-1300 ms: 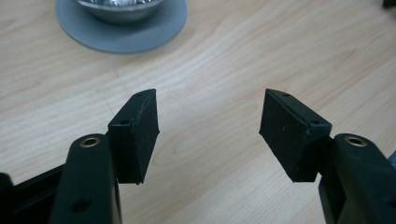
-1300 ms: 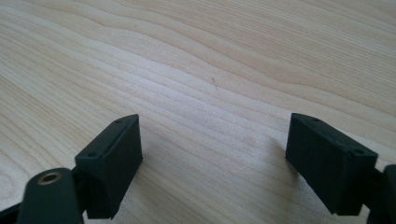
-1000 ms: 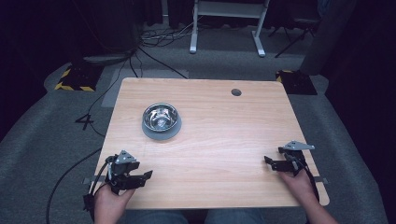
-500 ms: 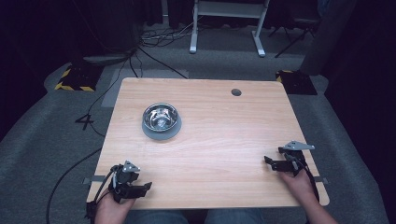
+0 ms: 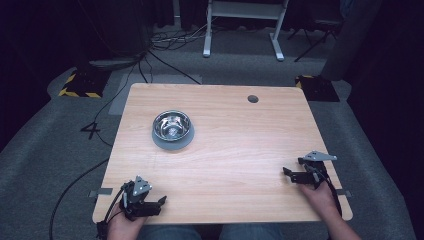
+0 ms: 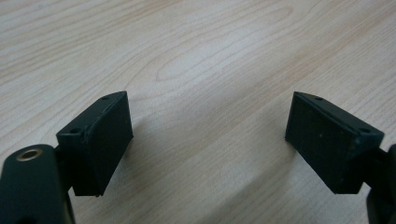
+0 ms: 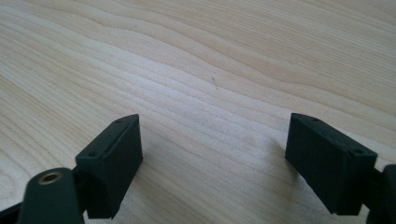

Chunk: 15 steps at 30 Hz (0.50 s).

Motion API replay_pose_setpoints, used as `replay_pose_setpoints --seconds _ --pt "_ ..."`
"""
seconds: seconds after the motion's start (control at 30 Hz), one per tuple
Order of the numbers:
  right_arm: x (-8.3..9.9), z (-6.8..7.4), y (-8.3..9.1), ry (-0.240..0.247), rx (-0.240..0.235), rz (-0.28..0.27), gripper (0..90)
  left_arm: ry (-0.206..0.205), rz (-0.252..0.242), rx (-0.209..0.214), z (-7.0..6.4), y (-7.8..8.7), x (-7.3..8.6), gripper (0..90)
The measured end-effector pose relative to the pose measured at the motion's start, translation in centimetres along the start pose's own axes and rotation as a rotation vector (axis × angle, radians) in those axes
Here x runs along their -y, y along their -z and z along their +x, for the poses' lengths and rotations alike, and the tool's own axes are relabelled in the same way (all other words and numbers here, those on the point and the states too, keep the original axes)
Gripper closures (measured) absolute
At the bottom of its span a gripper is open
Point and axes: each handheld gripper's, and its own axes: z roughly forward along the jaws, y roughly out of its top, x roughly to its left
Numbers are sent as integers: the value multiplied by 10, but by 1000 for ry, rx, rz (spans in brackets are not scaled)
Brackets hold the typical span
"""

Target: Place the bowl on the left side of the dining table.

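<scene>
My left gripper [image 5: 158, 202] rests near the front left corner of the wooden table [image 5: 240, 145], held by a hand. In the left gripper view this gripper [image 6: 208, 135] is open, with bare wood between its black pads [image 6: 100, 140]. My right gripper [image 5: 289, 173] sits near the front right edge, also in a hand. The right gripper view shows that gripper [image 7: 212, 154] open over bare wood, with nothing between its pads [image 7: 114, 158]. A steel bowl [image 5: 172, 127] on a grey base stands at the left of the table's middle, far from both grippers.
A round cable hole [image 5: 253, 99] sits near the table's far edge. Cables [image 5: 75, 185] trail off the left side onto the grey floor. A white desk frame [image 5: 242, 30] stands behind the table.
My left gripper has slid back toward the table's front edge and slightly to the right. The right gripper and the bowl have stayed put.
</scene>
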Motion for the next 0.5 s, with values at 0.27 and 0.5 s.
replay_pose_setpoints --seconds 0.27,0.5 --pt "0 0 0 0 0 0 189 10 -57 -3 2 -4 4 122" --pt "0 0 0 0 0 0 189 11 -57 -4 2 -4 4 122"
